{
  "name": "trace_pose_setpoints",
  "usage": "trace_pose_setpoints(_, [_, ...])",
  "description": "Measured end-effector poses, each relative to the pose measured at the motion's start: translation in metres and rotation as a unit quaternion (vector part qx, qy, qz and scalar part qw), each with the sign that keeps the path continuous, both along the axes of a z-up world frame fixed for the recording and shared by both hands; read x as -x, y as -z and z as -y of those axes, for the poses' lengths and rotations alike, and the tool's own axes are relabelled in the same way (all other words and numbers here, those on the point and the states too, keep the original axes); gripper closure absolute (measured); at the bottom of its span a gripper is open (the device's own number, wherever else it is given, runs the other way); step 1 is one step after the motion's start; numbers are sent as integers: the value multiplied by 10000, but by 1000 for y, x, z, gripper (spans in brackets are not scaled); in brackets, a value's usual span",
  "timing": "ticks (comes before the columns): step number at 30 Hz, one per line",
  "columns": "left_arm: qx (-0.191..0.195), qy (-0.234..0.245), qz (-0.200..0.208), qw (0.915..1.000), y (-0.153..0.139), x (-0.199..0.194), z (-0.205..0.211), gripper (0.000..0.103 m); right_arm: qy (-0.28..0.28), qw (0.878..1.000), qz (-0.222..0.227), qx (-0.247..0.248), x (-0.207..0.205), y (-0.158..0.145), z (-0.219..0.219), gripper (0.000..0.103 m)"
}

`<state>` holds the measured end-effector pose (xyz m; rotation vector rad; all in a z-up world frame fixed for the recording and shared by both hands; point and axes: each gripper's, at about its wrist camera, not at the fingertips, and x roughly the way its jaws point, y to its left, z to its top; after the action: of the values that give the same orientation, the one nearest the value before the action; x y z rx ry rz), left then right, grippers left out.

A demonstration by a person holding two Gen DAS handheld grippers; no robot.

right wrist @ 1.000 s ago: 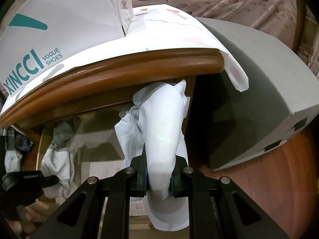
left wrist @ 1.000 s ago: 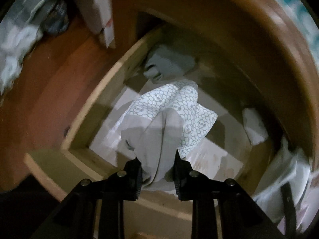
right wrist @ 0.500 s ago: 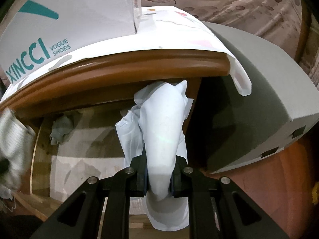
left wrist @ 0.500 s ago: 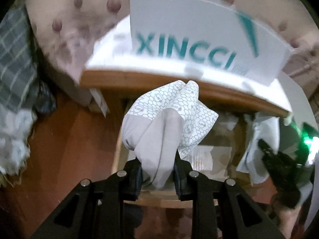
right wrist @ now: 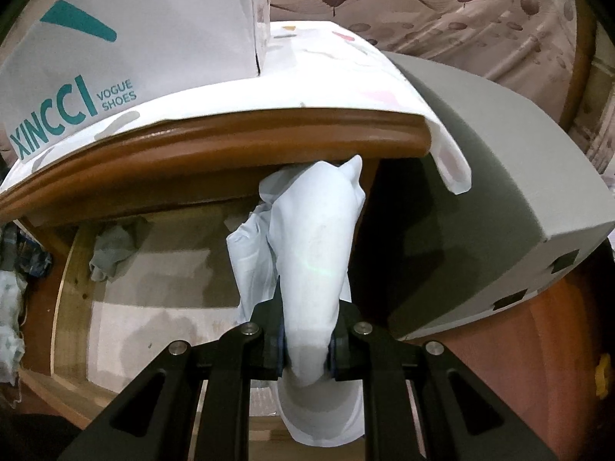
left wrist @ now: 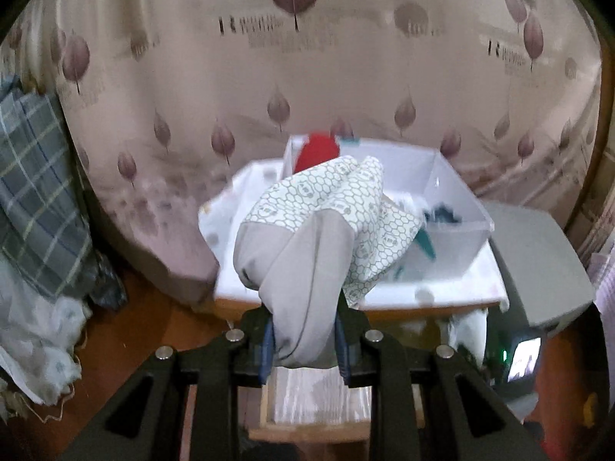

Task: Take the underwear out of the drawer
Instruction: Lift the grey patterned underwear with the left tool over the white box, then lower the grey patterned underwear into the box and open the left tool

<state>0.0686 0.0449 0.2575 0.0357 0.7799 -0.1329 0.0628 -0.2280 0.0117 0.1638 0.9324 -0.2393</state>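
My left gripper (left wrist: 305, 340) is shut on grey-and-white patterned underwear (left wrist: 326, 230) and holds it high above the nightstand, well clear of the open drawer (left wrist: 319, 403) below. My right gripper (right wrist: 306, 349) is shut on pale white underwear (right wrist: 313, 253) and holds it over the right side of the open wooden drawer (right wrist: 73, 296). A grey garment (right wrist: 115, 246) lies at the drawer's back left corner.
A white XINCCI shoe box (right wrist: 127, 50) stands on the nightstand top (right wrist: 230, 134); from above it is open (left wrist: 442, 207) with a red item inside. A grey block (right wrist: 499, 192) stands to the right. A leaf-patterned curtain (left wrist: 307, 57) hangs behind. Plaid cloth (left wrist: 34, 199) hangs at left.
My left gripper has lifted the patterned underwear out of the drawer and up above the nightstand. My right gripper has kept still with the white underwear.
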Motion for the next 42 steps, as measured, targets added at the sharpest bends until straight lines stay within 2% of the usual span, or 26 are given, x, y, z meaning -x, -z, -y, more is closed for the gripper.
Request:
trace_pose_setpoints(6, [246,-12,146,9996,-37,-35,-3,78,193,9996,138,-130,11,-8,8,89])
trace_pose_setpoints(11, [315,-26,157,9994,-48,-74,3,78,257,9989,247,-321,20,-14,11,89])
trace_pose_setpoints(13, [202,33,169,9996,-47,-90,11,78,288,9985,305,-338,22,-17,12,89])
trace_pose_setpoints(21, [97,193,-40,9998,-27,-140,38,78,250,9982,413,-344,30,-22,7,89])
trace_pose_setpoints(25, [190,378,-341,9985,-7,-162,54,78,238,9982,467,-300,32,-24,5,89])
trace_pose_setpoints(29, [120,606,-546,9966,13,-180,75,78,261,9980,477,-321,32,-24,6,89])
trace_pose_setpoints(34, [-55,732,-822,9939,35,-194,96,77,205,9984,445,-299,30,-23,4,89])
trace_pose_setpoints(42, [-156,750,-1120,9908,58,-196,104,75,147,9987,394,-279,29,-21,2,89])
